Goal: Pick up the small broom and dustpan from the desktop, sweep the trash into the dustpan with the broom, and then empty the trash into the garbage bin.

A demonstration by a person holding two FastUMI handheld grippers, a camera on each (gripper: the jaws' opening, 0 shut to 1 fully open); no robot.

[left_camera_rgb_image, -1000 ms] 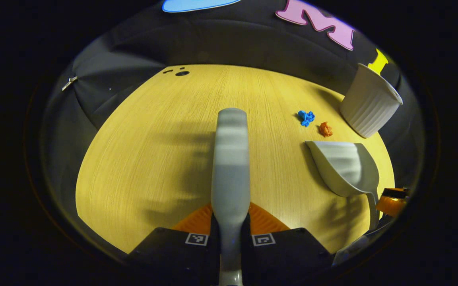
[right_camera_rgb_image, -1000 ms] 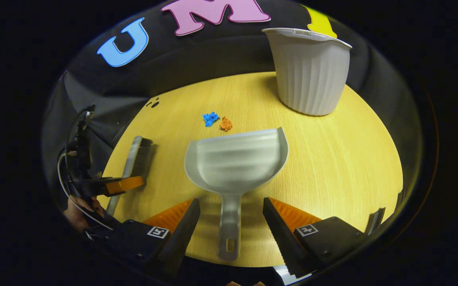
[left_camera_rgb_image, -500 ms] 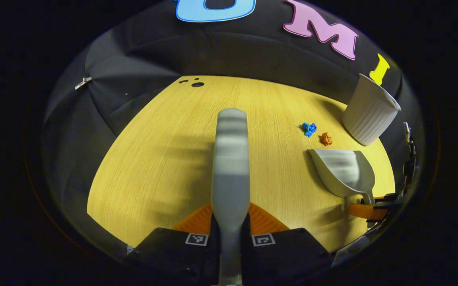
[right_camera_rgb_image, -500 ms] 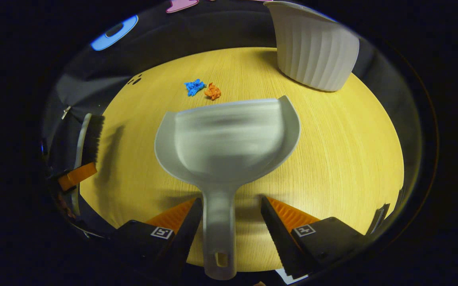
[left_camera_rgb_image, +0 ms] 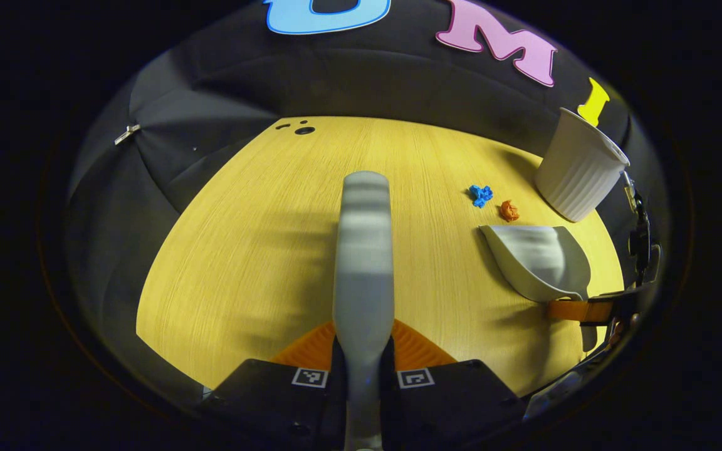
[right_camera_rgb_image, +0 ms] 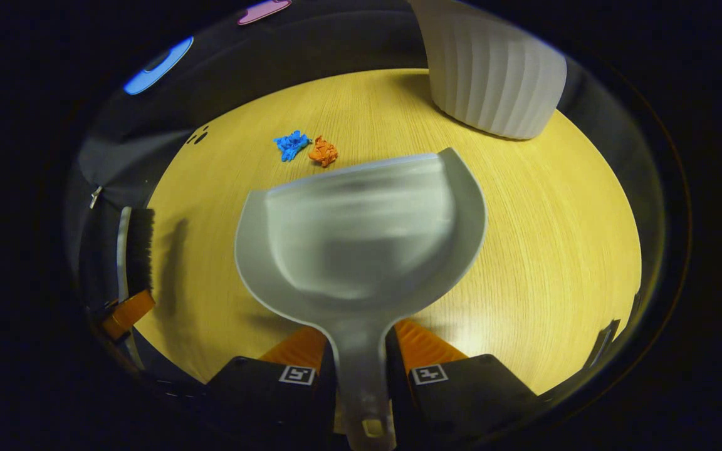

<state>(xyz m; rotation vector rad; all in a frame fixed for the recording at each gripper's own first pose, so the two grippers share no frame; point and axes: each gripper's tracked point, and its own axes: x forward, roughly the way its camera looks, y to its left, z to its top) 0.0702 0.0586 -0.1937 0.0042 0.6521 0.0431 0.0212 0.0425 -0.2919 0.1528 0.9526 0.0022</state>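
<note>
Pickup done: my left gripper clamps the broom, my right gripper clamps the dustpan handle. Trash at 11 o'clock, just off the pan lip. Next: sweep it in.

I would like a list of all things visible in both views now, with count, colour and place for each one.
Table: one, yellow wood, under everything.
Bin: one, white, ribbed, far right on the table.
Paper scraps: two, one blue, one orange, side by side ahead of the dustpan's front edge.
Dustpan: one, grey, handle in the right claw.
Broom: one, grey with dark bristles, handle in the left claw.
</note>
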